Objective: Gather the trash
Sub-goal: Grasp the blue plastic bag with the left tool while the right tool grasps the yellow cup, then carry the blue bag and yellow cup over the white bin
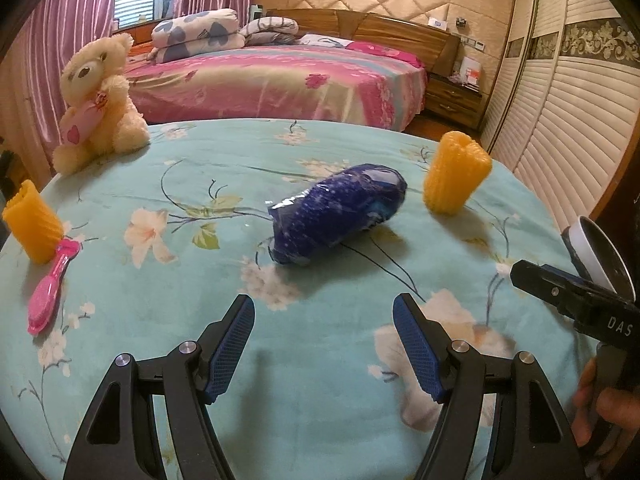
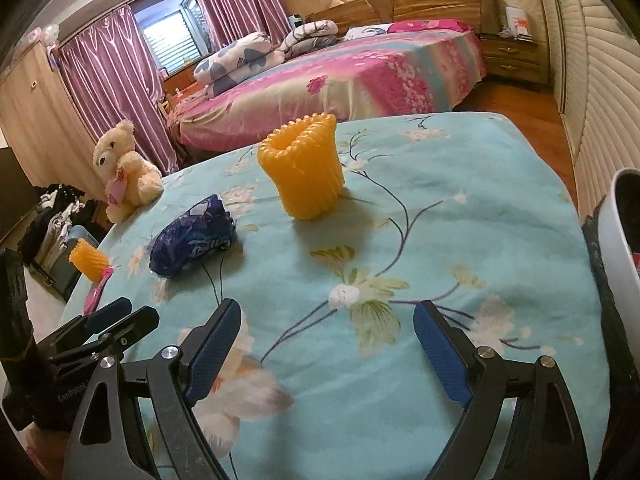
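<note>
A crumpled blue plastic wrapper (image 1: 338,216) lies in the middle of the teal flowered cloth (image 1: 320,360); it also shows in the right wrist view (image 2: 192,238). A yellow foam net sleeve (image 1: 456,172) stands to its right, and shows in the right wrist view (image 2: 304,168). A second yellow sleeve (image 1: 34,222) stands at the left edge. My left gripper (image 1: 324,344) is open and empty, short of the wrapper. My right gripper (image 2: 328,344) is open and empty, short of the nearer sleeve. A white bin (image 2: 620,240) stands at the right edge.
A cream teddy bear (image 1: 98,104) sits at the far left corner. A pink toy brush (image 1: 50,288) lies beside the left sleeve. A pink bed (image 1: 280,76) stands behind, with louvred wardrobe doors (image 1: 560,92) on the right. The right gripper's body (image 1: 580,300) shows at the left view's right edge.
</note>
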The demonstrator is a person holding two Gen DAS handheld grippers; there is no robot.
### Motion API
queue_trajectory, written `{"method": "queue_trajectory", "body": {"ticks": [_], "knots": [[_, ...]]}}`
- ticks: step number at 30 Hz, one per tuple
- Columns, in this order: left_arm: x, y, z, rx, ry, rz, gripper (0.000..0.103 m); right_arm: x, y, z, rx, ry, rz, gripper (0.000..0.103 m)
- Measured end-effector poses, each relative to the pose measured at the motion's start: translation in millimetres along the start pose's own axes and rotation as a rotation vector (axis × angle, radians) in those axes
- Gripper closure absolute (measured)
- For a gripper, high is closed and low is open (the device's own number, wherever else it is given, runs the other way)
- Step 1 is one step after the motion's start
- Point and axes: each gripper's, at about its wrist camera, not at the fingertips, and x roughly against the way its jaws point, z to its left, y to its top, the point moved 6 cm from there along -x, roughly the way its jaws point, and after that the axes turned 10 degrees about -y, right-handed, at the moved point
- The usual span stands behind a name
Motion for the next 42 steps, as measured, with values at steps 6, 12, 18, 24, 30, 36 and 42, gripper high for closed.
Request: {"method": "queue_trajectory", "body": {"ticks": [6, 12, 18, 24, 30, 36, 42], "knots": [[-14, 12, 9, 0.008, -0.019, 0.019, 0.032, -13, 8, 6, 0.006, 0.002, 0.014, 0.014], [-28, 28, 19, 0.012, -0.025, 0.026, 0.032, -31, 21, 10, 0.011, 0.009, 0.036, 0.014], [-45, 39, 25, 0.011, -0.035, 0.048, 0.032, -45, 34, 17, 0.025, 0.004, 0.04, 0.014], [-61, 49, 25, -0.023, -0.007, 0.039, 0.033, -58, 48, 21, 0.041, -0.009, 0.031, 0.014], [-77, 48, 19, -0.022, -0.03, 0.073, 0.052, -69, 56, 23, 0.044, -0.02, 0.027, 0.019], [-76, 52, 16, -0.03, -0.053, 0.062, 0.067, -69, 59, 21, 0.043, -0.022, 0.012, 0.073], [-69, 46, 15, 0.014, -0.077, 0.059, 0.069, -49, 51, 6, 0.006, -0.003, -0.008, 0.076]]}}
